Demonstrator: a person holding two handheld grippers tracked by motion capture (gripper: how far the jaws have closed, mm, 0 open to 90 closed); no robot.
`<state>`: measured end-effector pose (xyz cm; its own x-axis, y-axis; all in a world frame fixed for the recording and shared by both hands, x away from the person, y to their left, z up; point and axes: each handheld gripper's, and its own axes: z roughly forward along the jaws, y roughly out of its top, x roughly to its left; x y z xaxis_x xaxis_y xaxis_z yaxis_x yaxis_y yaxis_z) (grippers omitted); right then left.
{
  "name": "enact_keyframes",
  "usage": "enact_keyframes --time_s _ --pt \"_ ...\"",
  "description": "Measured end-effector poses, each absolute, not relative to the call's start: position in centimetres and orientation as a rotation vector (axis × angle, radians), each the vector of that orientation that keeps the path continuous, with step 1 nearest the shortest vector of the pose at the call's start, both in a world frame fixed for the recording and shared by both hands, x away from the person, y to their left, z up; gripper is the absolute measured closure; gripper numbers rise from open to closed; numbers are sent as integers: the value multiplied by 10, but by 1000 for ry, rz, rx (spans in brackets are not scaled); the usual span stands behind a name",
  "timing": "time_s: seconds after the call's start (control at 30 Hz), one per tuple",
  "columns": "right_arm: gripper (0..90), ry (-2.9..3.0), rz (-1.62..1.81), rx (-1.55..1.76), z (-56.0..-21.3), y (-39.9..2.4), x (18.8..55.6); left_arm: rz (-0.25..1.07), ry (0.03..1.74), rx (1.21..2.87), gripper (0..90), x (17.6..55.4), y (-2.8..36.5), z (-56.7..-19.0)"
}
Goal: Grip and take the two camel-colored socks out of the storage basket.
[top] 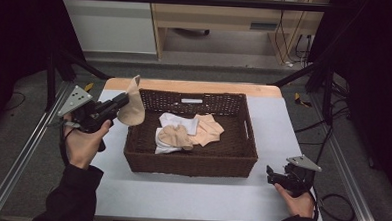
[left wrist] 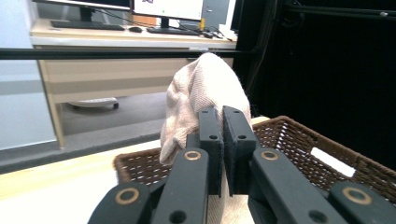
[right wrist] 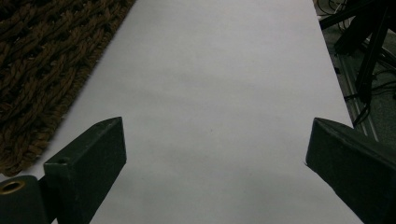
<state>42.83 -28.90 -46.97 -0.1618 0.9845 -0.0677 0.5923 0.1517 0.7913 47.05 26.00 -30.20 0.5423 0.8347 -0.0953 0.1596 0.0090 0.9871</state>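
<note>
Near the tabletop's (top: 130, 197) right corner, right gripper (top: 270, 175) rests with jaws wide over bare surface. Left gripper (top: 122, 100) pinches a beige sock (top: 132, 110) above the wicker basket's (top: 191, 163) far-left rim.

Left gripper (top: 120, 101) raised, fingers pinched — right gripper (top: 270, 173) spread.

Left gripper view: lower part of the beige sock (left wrist: 201, 93) hidden behind the closed jaws of the left hand-held gripper (left wrist: 222, 140); sock's bottom cut off by the frame edge. Wicker basket (left wrist: 299, 140) interior not visible here.

Right gripper view: basket (right wrist: 42, 60) cut off at the left edge; both jaws cropped at the bottom.

High view: white cloth (top: 176, 122) partly covered by other pieces; their type is unclear.
</note>
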Motion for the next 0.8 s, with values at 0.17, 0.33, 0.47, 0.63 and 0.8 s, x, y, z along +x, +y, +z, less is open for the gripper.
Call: enact_keyframes --time_s 0.17,0.33,0.47,0.63,0.8 --pt "53 1830 837 1506 -470 -289 428 677 935 1473 865 461 283 -305" --pt "53 1830 835 1506 -470 -289 428 710 963 1468 865 450 301 -313" --pt "53 1827 835 1503 -470 -290 428 719 993 1465 865 444 315 -323" --pt "53 1825 833 1506 -470 -290 427 714 1037 1469 865 441 328 -339" --pt "53 1828 833 1506 -470 -289 427 713 1096 1492 865 444 337 -358"
